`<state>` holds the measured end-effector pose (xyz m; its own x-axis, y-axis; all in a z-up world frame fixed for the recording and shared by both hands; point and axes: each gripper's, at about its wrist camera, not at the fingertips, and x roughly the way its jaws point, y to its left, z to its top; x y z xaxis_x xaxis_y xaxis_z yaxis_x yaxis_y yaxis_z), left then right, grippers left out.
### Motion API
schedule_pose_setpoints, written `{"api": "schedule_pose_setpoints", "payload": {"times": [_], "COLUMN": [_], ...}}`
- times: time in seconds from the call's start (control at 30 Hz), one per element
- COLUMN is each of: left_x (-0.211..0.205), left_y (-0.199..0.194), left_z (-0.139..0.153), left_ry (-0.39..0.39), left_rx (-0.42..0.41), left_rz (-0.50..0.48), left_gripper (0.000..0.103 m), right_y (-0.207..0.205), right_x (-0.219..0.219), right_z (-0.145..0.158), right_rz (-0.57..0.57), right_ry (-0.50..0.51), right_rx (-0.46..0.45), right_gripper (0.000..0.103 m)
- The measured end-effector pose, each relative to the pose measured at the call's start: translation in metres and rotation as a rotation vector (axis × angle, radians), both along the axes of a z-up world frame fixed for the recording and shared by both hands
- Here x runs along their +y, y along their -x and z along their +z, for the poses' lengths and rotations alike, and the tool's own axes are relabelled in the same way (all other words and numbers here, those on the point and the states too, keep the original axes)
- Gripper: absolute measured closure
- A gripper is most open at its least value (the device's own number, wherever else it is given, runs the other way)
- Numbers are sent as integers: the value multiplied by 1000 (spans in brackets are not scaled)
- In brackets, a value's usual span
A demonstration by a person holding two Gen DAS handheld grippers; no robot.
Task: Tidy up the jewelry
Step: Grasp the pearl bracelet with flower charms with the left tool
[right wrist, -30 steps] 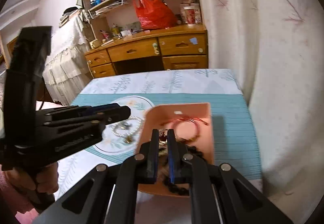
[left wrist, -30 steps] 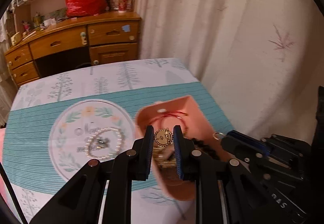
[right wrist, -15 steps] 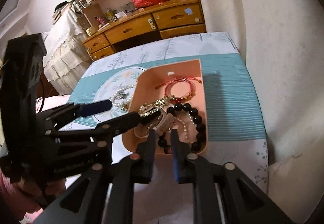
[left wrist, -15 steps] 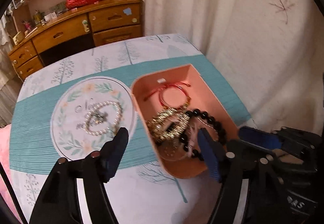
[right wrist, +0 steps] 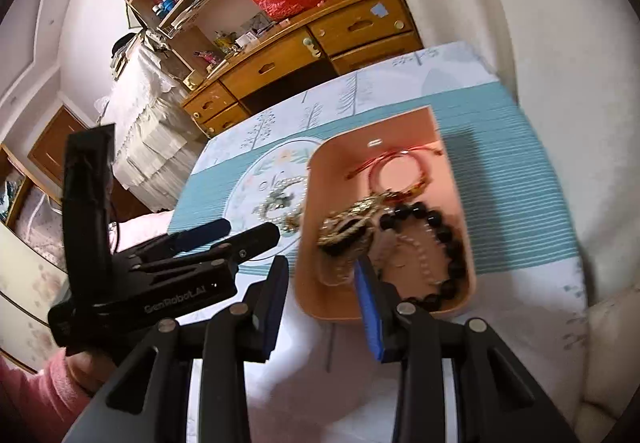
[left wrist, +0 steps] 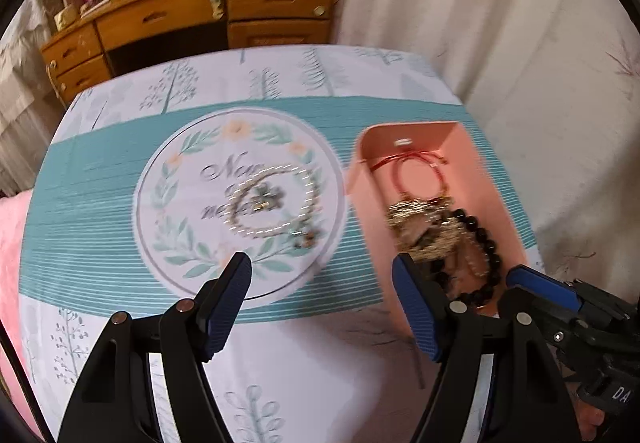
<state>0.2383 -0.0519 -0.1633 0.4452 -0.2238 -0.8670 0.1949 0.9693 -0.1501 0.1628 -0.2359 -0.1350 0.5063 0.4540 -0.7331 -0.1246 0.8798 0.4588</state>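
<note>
**Most jewelry boxed, pearl string left out**

A red cord bracelet, gold chain and black beads are lying in the pink tray. Left of the tray, a pearl string is waiting on the tablecloth. The left gripper and right gripper are being held open, empty.

Motion blur smears the pearl bracelet ahead of the left gripper — its beads read as streaks. In the pink tray, the right gripper covers the near wall, and the tangled gold piece is too blurred to identify — the left gripper's body runs off the frame's bottom edge.
</note>
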Motion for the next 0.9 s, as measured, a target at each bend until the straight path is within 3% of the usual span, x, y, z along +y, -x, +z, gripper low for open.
{"api": "schedule_pose_setpoints", "payload": {"times": [0.23,0.4,0.53,0.7,0.9], "left_x": [32,41,42,32,22], "left_y": [-23,-43,-60,-77,-88], "left_z": [0,7,9,0,-25], "left_ry": [-31,-42,-4,-60,-24], "left_rx": [-22,-86,-112,-129,-36], "left_rz": [-68,-203,-319,-461,-575], "left_gripper": [32,32,41,47,75], "right_y": [-8,-8,-6,-15,-28], "right_x": [41,80,107,139,166], "right_z": [-3,-12,-18,-26,-46], "right_rz": [36,-90,-204,-269,-297], "right_ry": [-30,17,115,322,427], "right_rx": [16,32,-3,-60,-90], "right_gripper": [68,68,68,69,69]}}
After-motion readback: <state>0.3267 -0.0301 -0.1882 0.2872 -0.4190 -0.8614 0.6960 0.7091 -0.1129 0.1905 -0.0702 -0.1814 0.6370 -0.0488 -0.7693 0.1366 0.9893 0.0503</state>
